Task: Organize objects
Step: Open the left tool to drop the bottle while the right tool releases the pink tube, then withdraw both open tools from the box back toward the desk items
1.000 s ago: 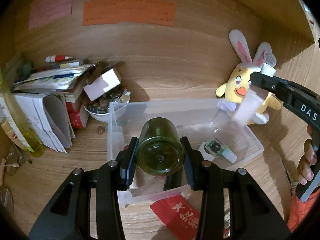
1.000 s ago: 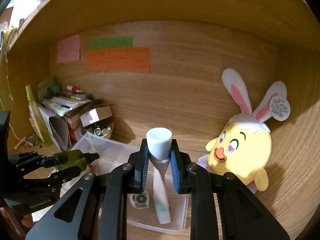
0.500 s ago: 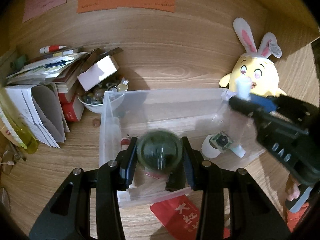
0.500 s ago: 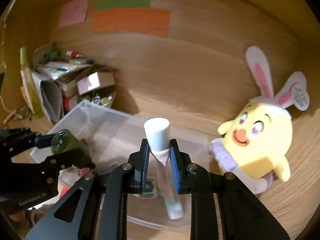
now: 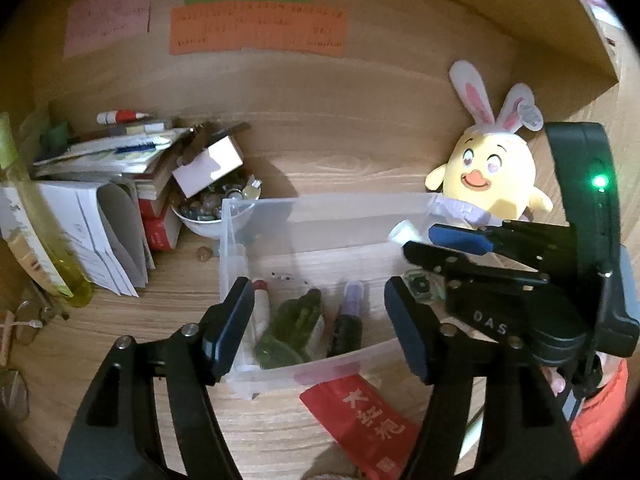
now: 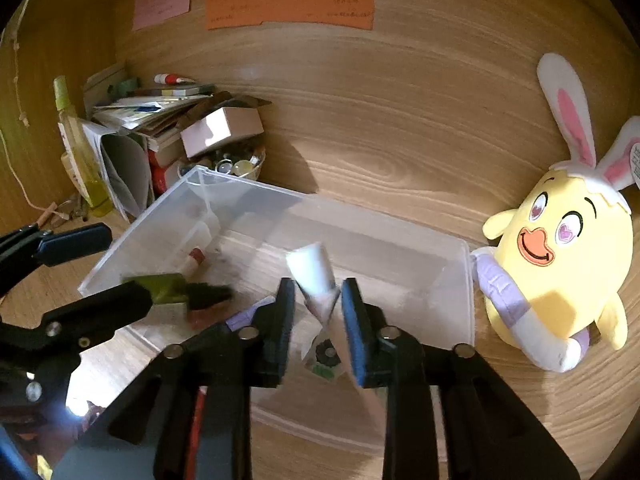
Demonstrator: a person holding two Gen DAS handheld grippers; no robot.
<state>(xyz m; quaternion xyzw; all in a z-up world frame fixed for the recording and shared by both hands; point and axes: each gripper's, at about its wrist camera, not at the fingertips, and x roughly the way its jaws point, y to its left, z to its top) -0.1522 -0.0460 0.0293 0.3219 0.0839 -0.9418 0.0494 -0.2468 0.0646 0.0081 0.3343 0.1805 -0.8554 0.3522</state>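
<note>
A clear plastic bin [image 5: 320, 204] [image 6: 360, 220] sits on the wooden shelf. A dark green bottle [image 5: 292, 332] [image 6: 164, 286] lies in its near left part, blurred in the right wrist view. Above it my left gripper [image 5: 318, 320] [image 6: 120, 268] is opening wide, with nothing between its pads. Over the bin's right half, my right gripper [image 6: 319, 312] [image 5: 440, 246] is opening. A white-capped tube [image 6: 312, 276] [image 5: 404, 234] tilts loose and blurred between its pads. A red-capped tube [image 5: 260, 300] and a dark purple tube [image 5: 348, 312] also lie in the bin.
A yellow chick plush with bunny ears [image 5: 492, 176] [image 6: 560, 248] leans at the bin's right. To the left are stacked books and papers [image 5: 100, 160], a bowl of small items [image 5: 208, 212] and a yellow-green bottle [image 5: 40, 220]. A red packet [image 5: 360, 420] lies in front.
My left gripper opened and let the green bottle go; it now lies in the bin. My right gripper sank over the bin, its jaws parted and the tube tipped left.
</note>
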